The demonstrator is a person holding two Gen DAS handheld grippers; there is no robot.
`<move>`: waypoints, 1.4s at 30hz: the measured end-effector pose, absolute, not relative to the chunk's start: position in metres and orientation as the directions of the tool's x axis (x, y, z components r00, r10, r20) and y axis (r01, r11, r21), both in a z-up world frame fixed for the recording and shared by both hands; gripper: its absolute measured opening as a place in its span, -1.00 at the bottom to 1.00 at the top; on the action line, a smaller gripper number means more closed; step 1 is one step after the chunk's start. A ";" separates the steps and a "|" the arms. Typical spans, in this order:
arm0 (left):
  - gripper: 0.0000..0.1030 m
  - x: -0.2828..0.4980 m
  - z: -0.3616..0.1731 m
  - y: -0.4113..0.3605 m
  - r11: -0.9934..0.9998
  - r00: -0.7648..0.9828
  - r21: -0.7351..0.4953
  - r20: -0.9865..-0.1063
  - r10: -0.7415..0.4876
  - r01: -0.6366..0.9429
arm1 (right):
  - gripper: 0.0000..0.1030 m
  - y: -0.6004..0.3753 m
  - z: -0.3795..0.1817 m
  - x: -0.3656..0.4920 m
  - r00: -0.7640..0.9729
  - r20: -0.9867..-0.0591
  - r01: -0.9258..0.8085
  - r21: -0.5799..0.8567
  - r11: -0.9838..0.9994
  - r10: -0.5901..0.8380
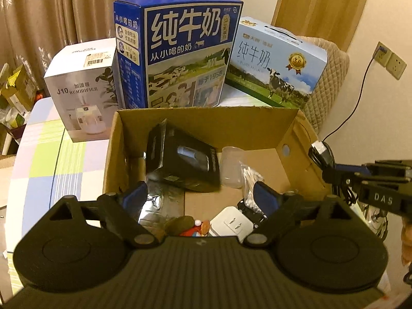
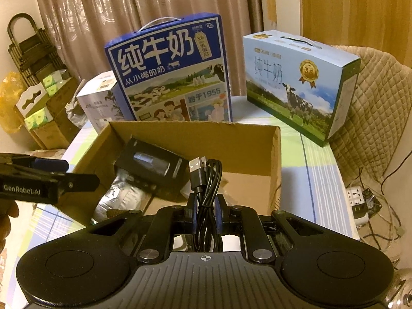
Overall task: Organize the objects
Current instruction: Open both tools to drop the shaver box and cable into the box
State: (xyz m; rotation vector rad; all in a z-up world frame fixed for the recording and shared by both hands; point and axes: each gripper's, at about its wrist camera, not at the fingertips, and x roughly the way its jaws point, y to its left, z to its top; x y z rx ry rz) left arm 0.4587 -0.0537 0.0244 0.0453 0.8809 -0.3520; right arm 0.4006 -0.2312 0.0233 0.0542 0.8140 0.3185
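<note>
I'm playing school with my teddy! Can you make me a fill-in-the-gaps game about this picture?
1. The right gripper is shut on a black ____.
2. The left gripper is open above the brown ____ box.
3. Behind the cardboard box stands a tall dark blue ____ carton.
4. The light blue carton shows a black-and-white ____.

Missing words: cable; cardboard; milk; cow

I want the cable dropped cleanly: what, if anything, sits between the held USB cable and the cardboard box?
Nothing visible does. The right tongs are shut on the coiled USB cable just over the near wall of the cardboard box. Its top is open, with bare floor at the right.
</note>
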 end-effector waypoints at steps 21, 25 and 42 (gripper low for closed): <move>0.70 0.454 0.024 -0.053 0.937 0.583 -0.072 -0.766 -0.272 0.342 | -0.79 -0.218 0.033 0.412 0.656 -0.690 -0.259 0.175 0.950 0.306; 0.70 0.453 0.024 -0.053 0.937 0.583 -0.073 -0.766 -0.272 0.341 | -0.79 -0.216 0.035 0.415 0.661 -0.687 -0.252 0.176 0.952 0.302; 0.98 0.445 0.023 -0.046 0.943 0.626 -0.041 -0.738 -0.252 0.331 | 0.11 -0.234 0.041 0.419 0.736 -0.608 -0.192 0.234 0.953 0.298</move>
